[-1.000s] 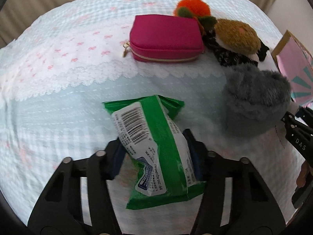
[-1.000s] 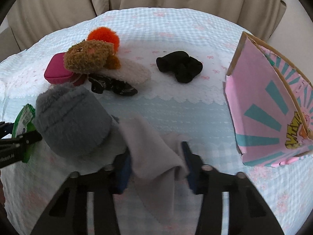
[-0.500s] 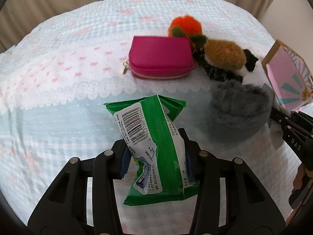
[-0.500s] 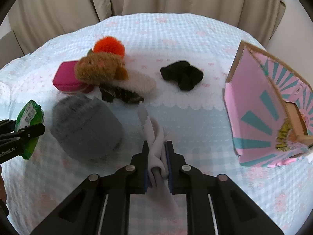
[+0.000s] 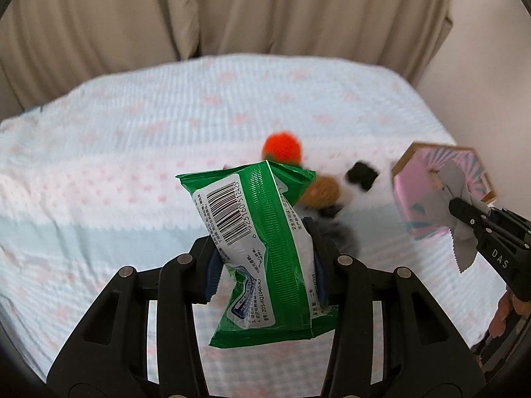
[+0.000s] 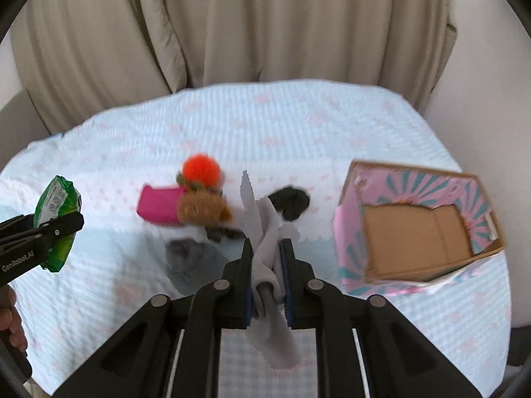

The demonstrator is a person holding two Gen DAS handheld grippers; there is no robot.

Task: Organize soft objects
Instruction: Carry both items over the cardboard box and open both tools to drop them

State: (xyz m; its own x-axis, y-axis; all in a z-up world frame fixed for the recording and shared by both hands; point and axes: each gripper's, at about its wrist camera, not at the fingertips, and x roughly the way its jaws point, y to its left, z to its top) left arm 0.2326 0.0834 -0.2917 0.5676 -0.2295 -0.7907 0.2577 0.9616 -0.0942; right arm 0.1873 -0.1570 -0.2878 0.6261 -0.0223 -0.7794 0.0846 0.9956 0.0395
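My left gripper [image 5: 262, 258] is shut on a green and white tissue pack [image 5: 262, 242] and holds it above the bed; it also shows at the left of the right wrist view [image 6: 58, 219]. My right gripper [image 6: 267, 265] is shut on a grey cloth [image 6: 265, 242], lifted off the bed, and appears at the right of the left wrist view [image 5: 454, 205]. An open pink and teal cardboard box [image 6: 415, 229] stands at the right. On the bed lie an orange pompom [image 6: 200, 169], a brown plush [image 6: 200, 210], a magenta pouch [image 6: 159, 204], a black scrunchie [image 6: 288, 200] and a grey fluffy hat [image 6: 190, 258].
The bed has a pale blue checked cover with a white lace band [image 6: 99, 179]. Beige curtains [image 6: 232, 26] hang behind it. The box also shows in the left wrist view [image 5: 415, 179], behind the cloth.
Both grippers have risen off the bed with their loads. The right gripper went from open around the cloth to shut on it. The box's open top now shows.
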